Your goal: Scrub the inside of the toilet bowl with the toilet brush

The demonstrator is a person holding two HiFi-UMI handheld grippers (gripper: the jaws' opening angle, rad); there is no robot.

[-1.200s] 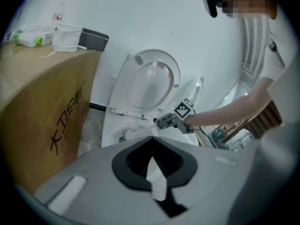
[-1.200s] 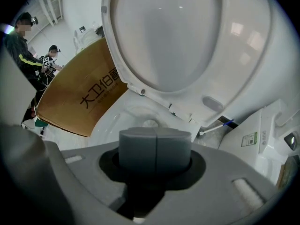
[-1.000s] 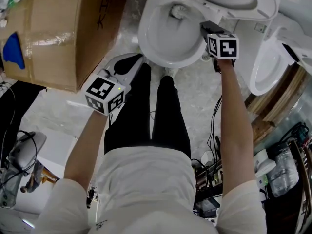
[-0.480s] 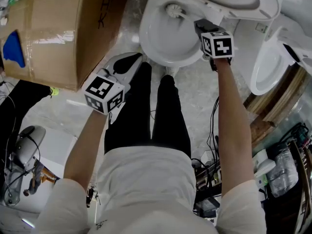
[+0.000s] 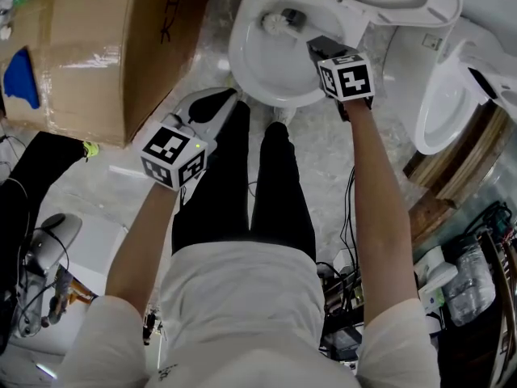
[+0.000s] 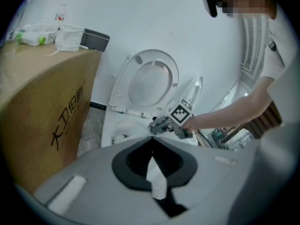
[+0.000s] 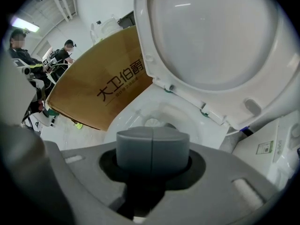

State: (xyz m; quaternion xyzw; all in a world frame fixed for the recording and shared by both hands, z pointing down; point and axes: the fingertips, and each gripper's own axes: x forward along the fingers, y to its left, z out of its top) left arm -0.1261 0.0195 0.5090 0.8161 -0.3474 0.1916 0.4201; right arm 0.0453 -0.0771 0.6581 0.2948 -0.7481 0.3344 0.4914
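Two grippers are in view, and only one carries anything. The right gripper (image 5: 317,44) has its jaws pressed together on the thin handle of the toilet brush (image 5: 277,23), reaching in over the right side of the toilet bowl (image 5: 246,75). The brush's white bristle head sits down inside the bowl toward the back, just beside the dark outlet. In the right gripper view it shows just past the closed jaw tips. The left gripper (image 5: 229,98) hangs outside the bowl, near its front left edge and above the floor, with its tips meeting and nothing held between them. The lid (image 7: 211,36) stands raised behind the bowl. A large cardboard box (image 5: 105,47) stands to the left of the toilet, and a second toilet (image 5: 440,115) stands to its right.
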